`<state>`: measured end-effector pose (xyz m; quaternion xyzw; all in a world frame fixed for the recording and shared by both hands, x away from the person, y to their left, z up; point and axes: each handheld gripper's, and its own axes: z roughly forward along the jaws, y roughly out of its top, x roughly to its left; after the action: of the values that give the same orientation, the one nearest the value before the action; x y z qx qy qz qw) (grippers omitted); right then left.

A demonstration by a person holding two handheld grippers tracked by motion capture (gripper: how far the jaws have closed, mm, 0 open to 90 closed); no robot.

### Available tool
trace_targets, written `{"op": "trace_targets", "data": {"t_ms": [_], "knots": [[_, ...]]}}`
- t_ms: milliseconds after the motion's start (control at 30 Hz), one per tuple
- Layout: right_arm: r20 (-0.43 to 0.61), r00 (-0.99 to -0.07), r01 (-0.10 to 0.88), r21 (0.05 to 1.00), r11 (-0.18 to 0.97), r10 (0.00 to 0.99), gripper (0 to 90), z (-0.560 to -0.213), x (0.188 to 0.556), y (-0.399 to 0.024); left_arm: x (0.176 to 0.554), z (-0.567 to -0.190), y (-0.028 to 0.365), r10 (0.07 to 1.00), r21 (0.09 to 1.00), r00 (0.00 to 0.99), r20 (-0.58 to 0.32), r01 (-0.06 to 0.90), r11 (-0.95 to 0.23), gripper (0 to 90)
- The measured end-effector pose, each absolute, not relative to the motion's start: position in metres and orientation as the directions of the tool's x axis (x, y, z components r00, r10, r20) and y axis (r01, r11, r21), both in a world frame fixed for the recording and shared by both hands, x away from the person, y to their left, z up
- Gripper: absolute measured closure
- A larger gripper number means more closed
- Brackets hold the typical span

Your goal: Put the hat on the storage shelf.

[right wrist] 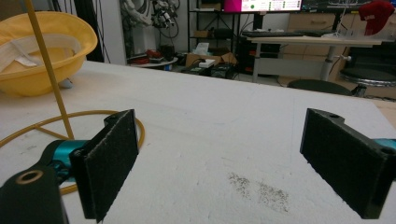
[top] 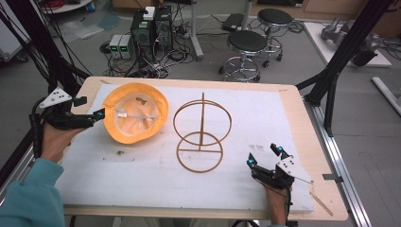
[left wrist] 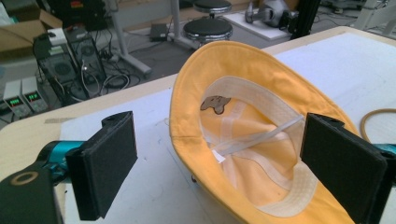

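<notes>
High view: a yellow bucket hat [top: 136, 113] lies upside down near the far left corner of the white mat [top: 293, 118] covering the wooden table [top: 309, 142]. Just beside it, toward the middle of the mat, stands a thin wire hat stand [top: 202, 132], its round base flat on the mat and an upright ring above it. The left gripper [top: 98, 115] is held at the mat's left edge, its tips close to the hat's brim; the right gripper [top: 264, 156] rests near the mat's near right corner, well apart from the stand.

Left gripper view: the left gripper [left wrist: 219, 163] has its jaws spread wide and grasps nothing. The hat [left wrist: 261, 154] lies between and beyond them, its pale lining and inner band facing up.

Right gripper view: the right gripper [right wrist: 219, 163] is likewise released, jaws wide over bare mat [right wrist: 224, 121]. The stand's base ring and post [right wrist: 46, 74] sit at the left, with the hat [right wrist: 42, 51] behind.
</notes>
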<state>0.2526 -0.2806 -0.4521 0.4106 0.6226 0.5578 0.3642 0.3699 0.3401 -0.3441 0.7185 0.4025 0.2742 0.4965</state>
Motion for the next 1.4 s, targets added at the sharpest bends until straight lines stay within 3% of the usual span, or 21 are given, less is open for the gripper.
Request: {"op": "trace_targets", "data": {"t_ms": [267, 867, 1033, 1067, 1167, 1200, 1400], "knots": [[0.004, -0.399, 0.111, 0.993, 0.044, 0.917, 10.4, -0.452, 0.253, -0.280, 0.398, -0.358, 0.343, 0.843, 0.885, 0.525, -0.117, 0.440, -0.151, 11.6], [0.001, -0.397, 0.107, 0.993, 0.045, 0.918, 10.4, -0.452, 0.252, -0.280, 0.414, -0.378, 0.337, 0.809, 0.816, 0.569, -0.144, 0.532, -0.229, 30.5], [-0.002, -0.398, 0.107, 0.993, 0.048, 0.917, 10.4, -0.452, 0.252, -0.280, 0.415, -0.381, 0.333, 0.794, 0.809, 0.592, -0.137, 0.529, -0.254, 40.2], [0.000, -0.398, 0.108, 0.993, 0.047, 0.917, 10.4, -0.452, 0.252, -0.280, 0.415, -0.381, 0.332, 0.788, 0.808, 0.600, -0.135, 0.528, -0.263, 47.6], [0.002, -0.397, 0.109, 0.993, 0.044, 0.918, 10.4, -0.452, 0.252, -0.280, 0.414, -0.381, 0.330, 0.783, 0.803, 0.609, -0.131, 0.528, -0.276, 53.4], [0.000, -0.397, 0.108, 0.993, 0.047, 0.918, 10.4, -0.452, 0.252, -0.280, 0.413, -0.381, 0.330, 0.784, 0.803, 0.607, -0.128, 0.528, -0.277, 59.4], [0.000, -0.397, 0.109, 0.993, 0.047, 0.918, 10.4, -0.452, 0.252, -0.280, 0.411, -0.378, 0.329, 0.786, 0.796, 0.603, -0.137, 0.540, -0.275, 70.5]]}}
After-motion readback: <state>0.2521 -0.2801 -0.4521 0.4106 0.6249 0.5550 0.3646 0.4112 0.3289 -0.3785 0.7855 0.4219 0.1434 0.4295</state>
